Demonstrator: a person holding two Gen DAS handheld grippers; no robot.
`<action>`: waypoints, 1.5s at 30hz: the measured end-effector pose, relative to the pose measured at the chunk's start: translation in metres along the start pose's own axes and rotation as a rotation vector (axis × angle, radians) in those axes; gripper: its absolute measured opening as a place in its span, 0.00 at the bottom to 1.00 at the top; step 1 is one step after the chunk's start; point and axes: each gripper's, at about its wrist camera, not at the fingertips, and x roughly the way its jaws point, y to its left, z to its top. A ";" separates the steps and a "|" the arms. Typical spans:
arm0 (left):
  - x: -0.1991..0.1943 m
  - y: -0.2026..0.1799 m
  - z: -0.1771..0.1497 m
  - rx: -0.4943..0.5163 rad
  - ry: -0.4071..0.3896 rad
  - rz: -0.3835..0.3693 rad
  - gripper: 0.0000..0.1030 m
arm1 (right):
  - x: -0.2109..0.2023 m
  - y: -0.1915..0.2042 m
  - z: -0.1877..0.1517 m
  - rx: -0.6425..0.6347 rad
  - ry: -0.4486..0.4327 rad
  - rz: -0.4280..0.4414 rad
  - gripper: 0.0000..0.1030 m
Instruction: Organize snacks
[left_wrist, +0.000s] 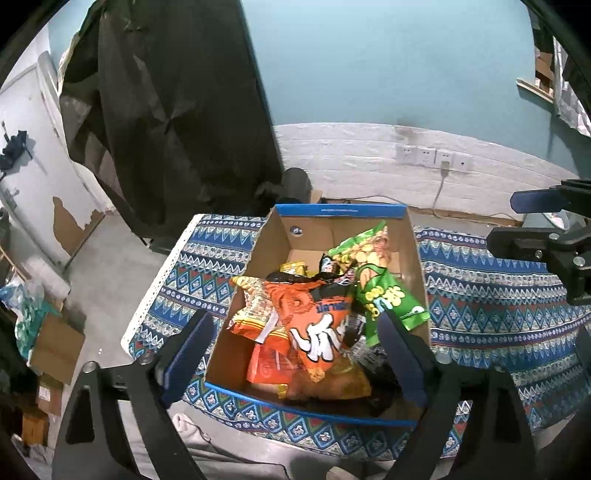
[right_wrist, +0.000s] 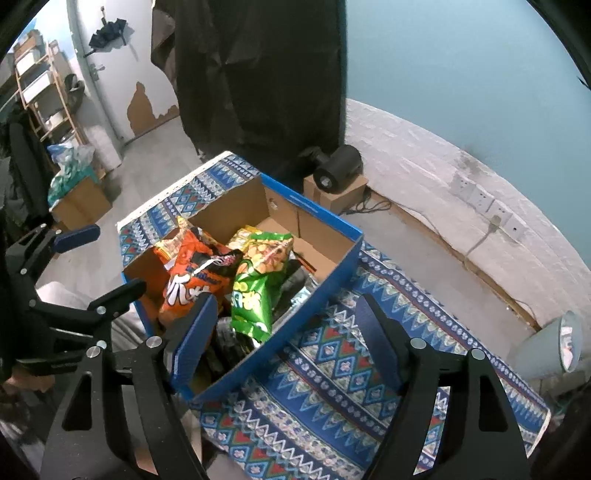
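A cardboard box with a blue rim (left_wrist: 340, 210) (right_wrist: 314, 210) stands on a patterned blue cloth. It holds several snack bags. An orange bag (left_wrist: 314, 332) (right_wrist: 192, 280) lies at the near side, and a green bag (left_wrist: 391, 295) (right_wrist: 255, 295) leans beside it. Behind them is a green cracker bag (left_wrist: 362, 247). My left gripper (left_wrist: 295, 354) (right_wrist: 98, 262) hangs open above the box's near end, nothing between its pads. My right gripper (right_wrist: 286, 341) (left_wrist: 502, 219) is open too. It straddles the box's right wall, one pad over the bags and one over the cloth.
The patterned cloth (right_wrist: 332, 376) covers the table around the box. A grey lamp (right_wrist: 554, 343) stands at the table's right end. Beyond the table are a black device on a carton (right_wrist: 340, 166), a dark hanging cover (left_wrist: 177, 110) and wall sockets (left_wrist: 432, 155). Cartons (left_wrist: 55, 343) sit on the floor at left.
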 end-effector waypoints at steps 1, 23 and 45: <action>-0.002 -0.001 -0.001 0.001 -0.004 -0.004 0.92 | -0.002 -0.001 -0.002 0.001 -0.001 -0.001 0.76; -0.015 -0.019 0.000 0.020 -0.027 -0.032 0.99 | -0.026 -0.031 -0.033 0.041 -0.014 -0.025 0.76; -0.007 -0.030 0.006 0.028 -0.005 -0.036 0.99 | -0.021 -0.038 -0.033 0.047 -0.001 -0.030 0.76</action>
